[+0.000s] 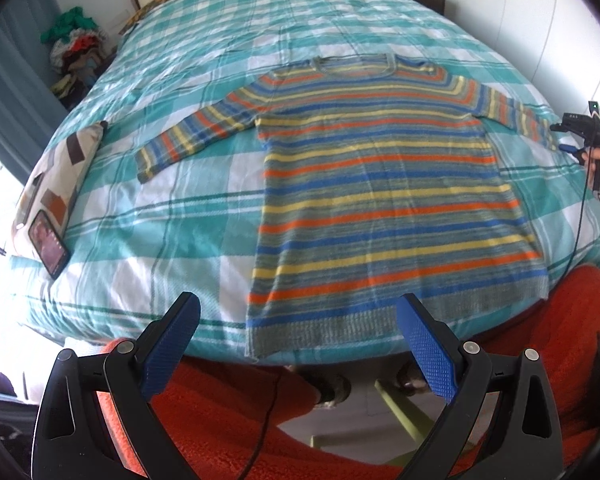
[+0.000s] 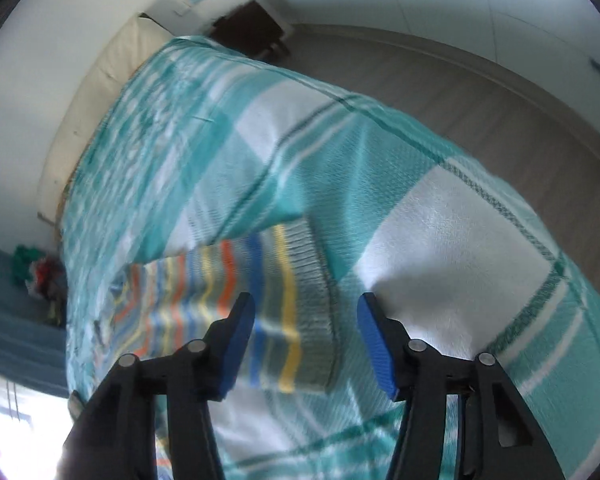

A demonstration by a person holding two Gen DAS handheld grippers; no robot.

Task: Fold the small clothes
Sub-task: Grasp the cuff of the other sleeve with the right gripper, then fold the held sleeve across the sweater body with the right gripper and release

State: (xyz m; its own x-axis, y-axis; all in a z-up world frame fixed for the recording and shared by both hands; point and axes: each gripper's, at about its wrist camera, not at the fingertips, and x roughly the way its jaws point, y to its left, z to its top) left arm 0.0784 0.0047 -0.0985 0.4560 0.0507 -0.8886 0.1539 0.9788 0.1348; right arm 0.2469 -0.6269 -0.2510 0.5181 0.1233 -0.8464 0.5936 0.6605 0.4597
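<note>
A striped sweater in orange, yellow, blue and grey lies flat and face up on the bed, sleeves spread out, hem toward me. My left gripper is open and empty, held just above the hem at the bed's near edge. My right gripper is open and empty, just above the cuff of the sweater's right sleeve. In the left wrist view the right gripper shows at the far right by that cuff.
The bed has a teal and white plaid cover. A patterned pillow with a phone on it lies at the left edge. A clothes pile sits beyond the bed. An orange garment is below the near edge.
</note>
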